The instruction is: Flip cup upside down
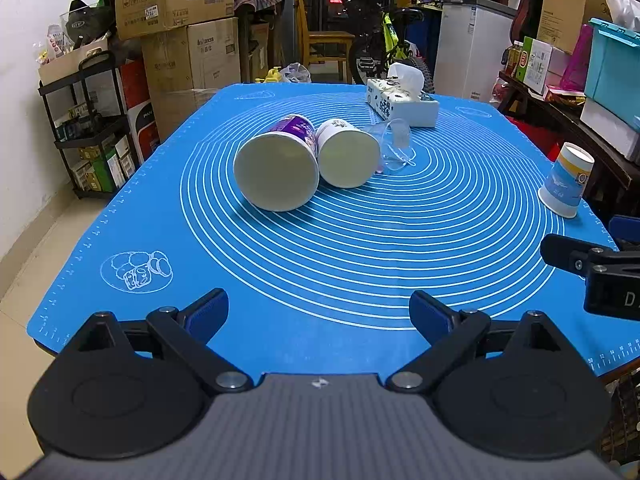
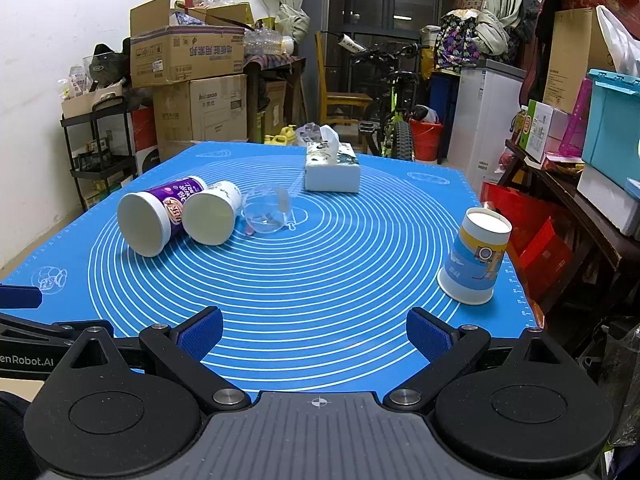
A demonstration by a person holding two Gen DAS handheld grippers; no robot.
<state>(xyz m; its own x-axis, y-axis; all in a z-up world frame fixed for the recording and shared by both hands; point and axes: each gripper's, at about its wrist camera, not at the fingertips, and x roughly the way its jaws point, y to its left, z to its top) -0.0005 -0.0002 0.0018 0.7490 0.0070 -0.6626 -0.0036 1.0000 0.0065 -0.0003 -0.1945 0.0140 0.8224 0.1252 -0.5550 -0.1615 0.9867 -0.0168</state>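
Note:
A purple paper cup (image 1: 277, 162) (image 2: 154, 216) lies on its side on the blue mat (image 1: 320, 264) (image 2: 320, 280), mouth toward me. A white paper cup (image 1: 347, 153) (image 2: 212, 213) lies next to it, touching. A clear plastic cup (image 1: 394, 145) (image 2: 266, 209) lies on its side just right of those. A blue and yellow paper cup (image 1: 567, 179) (image 2: 476, 256) stands upside down at the mat's right edge. My left gripper (image 1: 319, 316) is open and empty near the front edge. My right gripper (image 2: 314, 334) is open and empty, left of the upside-down cup.
A tissue box (image 1: 402, 100) (image 2: 331, 168) stands at the back of the mat. Stacked cardboard boxes (image 1: 188, 40) and a black shelf cart (image 1: 92, 128) are at the left, a bicycle (image 1: 384, 48) behind, cluttered shelves (image 1: 580, 92) at the right.

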